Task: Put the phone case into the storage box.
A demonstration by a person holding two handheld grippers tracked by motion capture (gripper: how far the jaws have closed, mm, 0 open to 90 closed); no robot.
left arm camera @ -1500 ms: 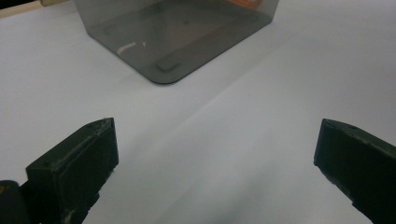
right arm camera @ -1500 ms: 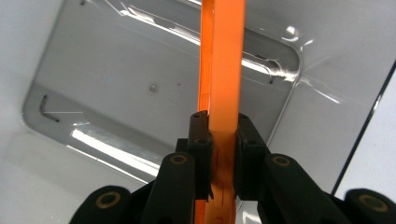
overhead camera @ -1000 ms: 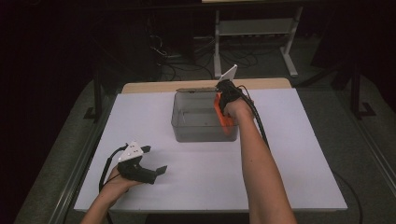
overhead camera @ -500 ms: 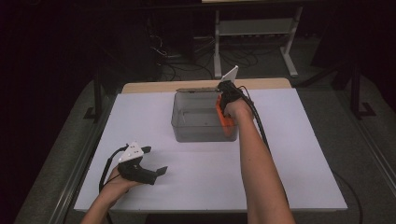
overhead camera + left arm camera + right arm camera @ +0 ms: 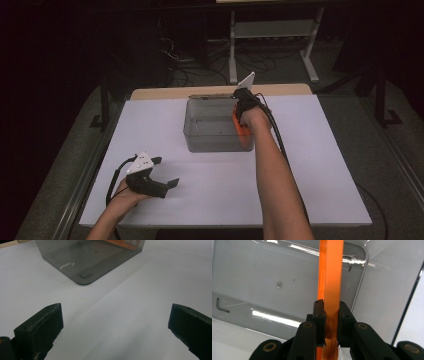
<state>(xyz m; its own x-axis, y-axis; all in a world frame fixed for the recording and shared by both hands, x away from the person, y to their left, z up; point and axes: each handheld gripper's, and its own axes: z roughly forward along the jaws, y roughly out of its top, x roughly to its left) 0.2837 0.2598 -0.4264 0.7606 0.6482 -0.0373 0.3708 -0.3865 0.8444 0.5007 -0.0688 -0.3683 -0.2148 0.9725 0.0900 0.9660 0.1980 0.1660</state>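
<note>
A grey see-through bin (image 5: 212,142) stands at the far middle of the white table (image 5: 310,165). My right gripper (image 5: 240,118) points down over the bin's right end, shut on a flat orange piece (image 5: 240,131) held on edge inside it. In the right gripper view the pads of the gripper (image 5: 329,307) clamp the orange piece (image 5: 331,270) from both sides above the bin's floor (image 5: 274,272). My left gripper (image 5: 167,172) rests near the front left, open with nothing between its jaws. In the left gripper view the gripper (image 5: 115,322) faces the bin (image 5: 87,262) and the orange piece (image 5: 125,243).
Bare white tabletop (image 5: 140,290) lies between the left gripper and the bin. Behind the table stand a metal shelf frame (image 5: 272,30) and loose cables (image 5: 185,55) on the dark floor. A cable (image 5: 275,135) trails from the right gripper along the forearm.
</note>
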